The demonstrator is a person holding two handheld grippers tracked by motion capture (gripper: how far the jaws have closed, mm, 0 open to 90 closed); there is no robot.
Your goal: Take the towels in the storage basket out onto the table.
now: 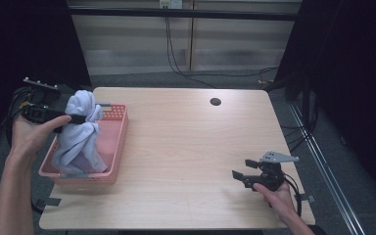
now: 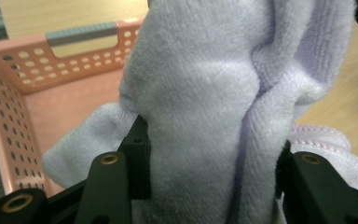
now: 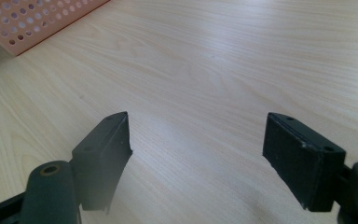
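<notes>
A basket (image 1: 120, 128) stands on the bench (image 1: 191, 147) at its left edge. A towel (image 1: 81, 129) hangs over the basket, its lower end down inside, its upper part clamped in the left claw (image 1: 81, 119). The right claw (image 1: 240, 169) sits well apart, near the bench's front right corner, jaws spread over bare bench.

High view overlooks the table (image 1: 191, 147); gripper views sit close (sharing the basket (image 2: 9, 93)).

one towel (image 1: 81, 132), one basket (image 1: 119, 147), two claws (image 1: 240, 169).
</notes>
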